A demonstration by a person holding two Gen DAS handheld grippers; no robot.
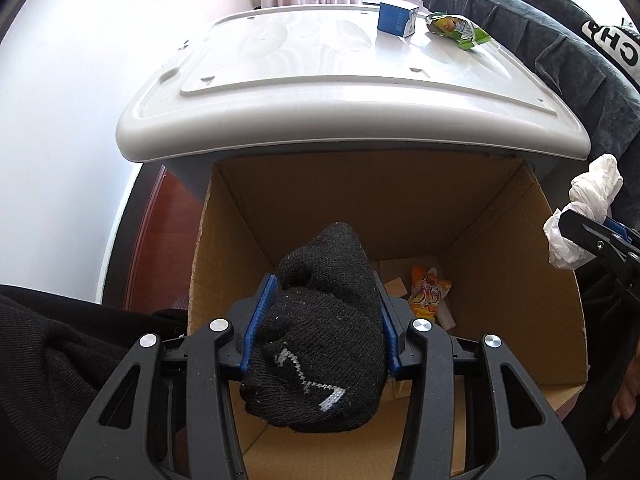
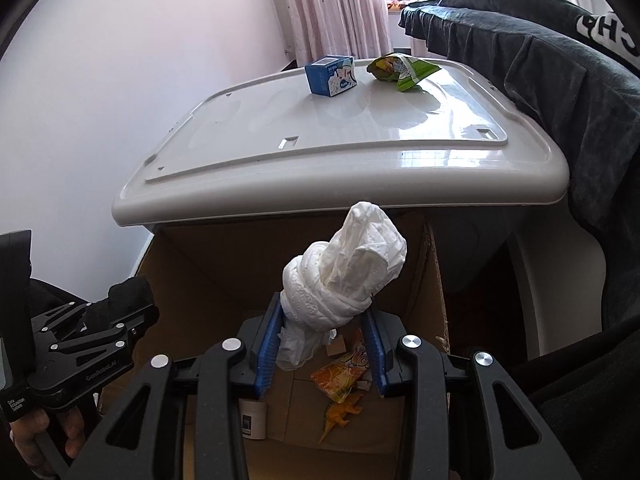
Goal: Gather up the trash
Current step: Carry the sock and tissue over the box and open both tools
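My left gripper [image 1: 326,320] is shut on a black sock [image 1: 320,344] and holds it over the open cardboard box [image 1: 360,200]. My right gripper [image 2: 324,344] is shut on a white crumpled tissue wad [image 2: 344,276], also above the box [image 2: 200,272]. The right gripper with the tissue [image 1: 588,216] shows at the right edge of the left wrist view. The left gripper with the sock [image 2: 128,296] shows at the left of the right wrist view. In the box lie an orange snack wrapper [image 2: 340,372], an orange toy dinosaur [image 2: 340,412] and a white jar [image 2: 254,416].
Behind the box stands a white plastic lid surface [image 2: 340,136] bearing a blue milk carton [image 2: 332,76] and a green snack bag [image 2: 400,68]. A dark garment [image 2: 560,100] hangs at the right. A white wall is at the left.
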